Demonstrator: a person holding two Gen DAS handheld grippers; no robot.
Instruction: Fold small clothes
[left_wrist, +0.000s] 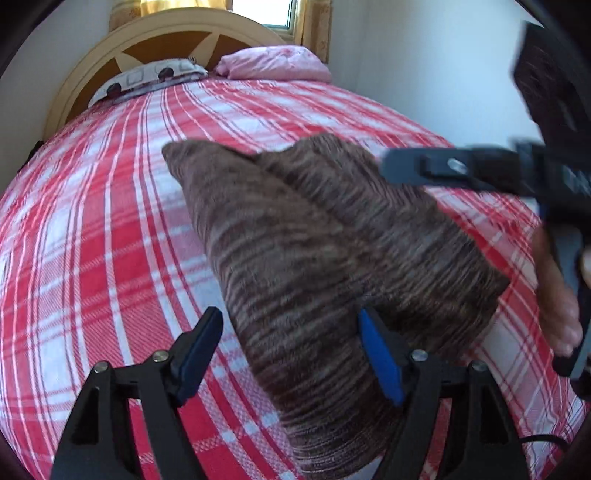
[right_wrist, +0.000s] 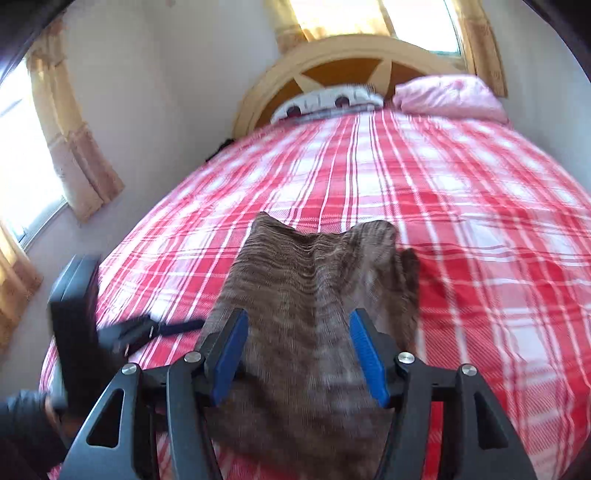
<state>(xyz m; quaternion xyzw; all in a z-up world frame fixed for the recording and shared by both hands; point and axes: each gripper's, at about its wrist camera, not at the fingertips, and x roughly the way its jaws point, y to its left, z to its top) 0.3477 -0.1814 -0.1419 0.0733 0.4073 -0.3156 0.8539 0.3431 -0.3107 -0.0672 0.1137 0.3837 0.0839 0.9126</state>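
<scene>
Brown garment (left_wrist: 325, 258) lies between both parted grippers, left (left_wrist: 291, 354), right (right_wrist: 299, 354).

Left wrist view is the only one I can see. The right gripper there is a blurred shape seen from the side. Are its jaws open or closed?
Observer: Open. In the right wrist view, the right gripper has its blue pads apart. The brown striped garment lies between them and is not pinched.
Operator: Is there a second window in the room?
Observer: Yes. A side window with a beige curtain is on the wall left of the bed.
Operator: How does the far edge of the garment look?
Observer: Its two corners point away, with a dip between them.
</scene>
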